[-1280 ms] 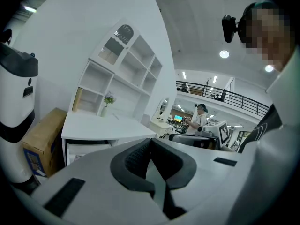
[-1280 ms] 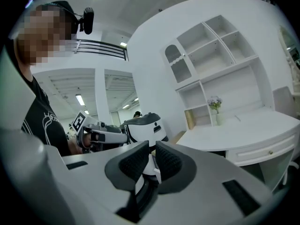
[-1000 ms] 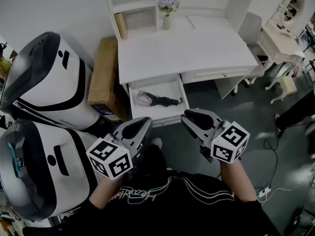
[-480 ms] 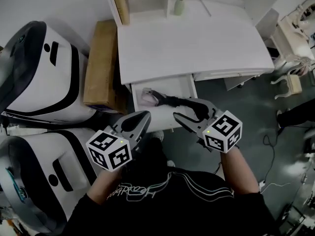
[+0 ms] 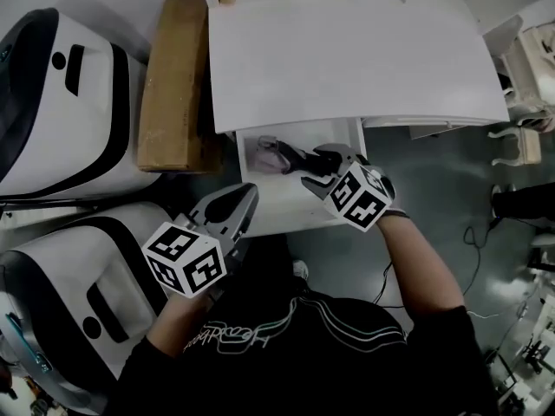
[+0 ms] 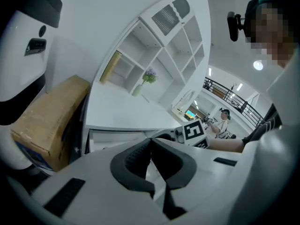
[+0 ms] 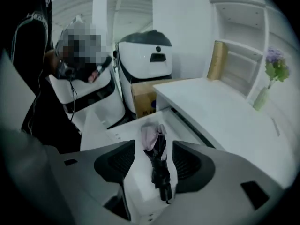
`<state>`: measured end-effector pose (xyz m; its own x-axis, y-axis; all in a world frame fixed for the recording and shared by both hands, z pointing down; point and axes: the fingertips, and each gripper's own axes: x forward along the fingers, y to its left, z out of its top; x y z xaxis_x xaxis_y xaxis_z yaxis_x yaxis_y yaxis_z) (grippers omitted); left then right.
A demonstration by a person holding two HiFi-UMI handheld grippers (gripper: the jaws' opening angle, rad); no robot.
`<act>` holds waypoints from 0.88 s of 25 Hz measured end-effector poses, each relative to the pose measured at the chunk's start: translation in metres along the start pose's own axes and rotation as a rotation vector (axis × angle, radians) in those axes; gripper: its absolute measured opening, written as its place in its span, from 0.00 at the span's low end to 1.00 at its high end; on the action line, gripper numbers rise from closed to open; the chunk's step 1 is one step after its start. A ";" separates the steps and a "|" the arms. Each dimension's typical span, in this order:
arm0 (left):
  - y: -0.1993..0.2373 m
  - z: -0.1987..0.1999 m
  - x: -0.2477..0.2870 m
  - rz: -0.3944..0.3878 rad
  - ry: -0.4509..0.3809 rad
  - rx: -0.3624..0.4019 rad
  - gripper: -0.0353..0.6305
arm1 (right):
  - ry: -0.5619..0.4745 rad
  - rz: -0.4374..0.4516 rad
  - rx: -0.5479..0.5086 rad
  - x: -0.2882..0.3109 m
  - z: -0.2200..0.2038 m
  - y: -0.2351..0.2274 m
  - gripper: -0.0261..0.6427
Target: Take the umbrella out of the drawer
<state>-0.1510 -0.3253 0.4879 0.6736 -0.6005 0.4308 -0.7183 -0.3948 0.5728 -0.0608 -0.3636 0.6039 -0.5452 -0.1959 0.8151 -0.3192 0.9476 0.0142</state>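
Note:
A folded black umbrella (image 5: 284, 155) with a pale pink end lies in the open white drawer (image 5: 286, 217) under the desk. My right gripper (image 5: 310, 168) hangs just over it, pointing steeply down. In the right gripper view the umbrella (image 7: 158, 165) lies lengthwise between the jaws of that gripper (image 7: 153, 161), which are opening; the pads do not touch it. The drawer floor (image 7: 137, 178) shows beneath. My left gripper (image 5: 246, 198) is shut and empty, near the drawer's front left corner. In the left gripper view the left gripper (image 6: 151, 143) has its tips together.
The white desk top (image 5: 347, 55) overhangs the drawer's back. A cardboard box (image 5: 173, 81) stands left of the desk, beside two large white-and-black machines (image 5: 61, 102). Cables (image 5: 473, 250) lie on the dark floor at right, near white furniture (image 5: 531, 68).
Both grippers have moved forward and down toward the drawer. The right one dropped over the umbrella, tilted steeply and spread its jaws from shut. The left stayed shut.

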 end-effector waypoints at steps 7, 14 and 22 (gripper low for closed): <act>0.040 0.000 0.007 0.046 -0.003 -0.042 0.08 | 0.220 0.070 -0.086 0.090 -0.051 -0.016 0.39; 0.069 -0.010 0.006 0.094 0.028 -0.074 0.08 | 0.359 0.089 -0.210 0.143 -0.084 -0.021 0.39; 0.091 -0.007 0.005 0.141 0.030 -0.102 0.08 | 0.395 0.155 -0.173 0.171 -0.096 -0.021 0.40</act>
<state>-0.2118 -0.3590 0.5467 0.5739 -0.6231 0.5315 -0.7854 -0.2347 0.5728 -0.0734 -0.3925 0.7987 -0.2287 0.0308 0.9730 -0.1051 0.9929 -0.0561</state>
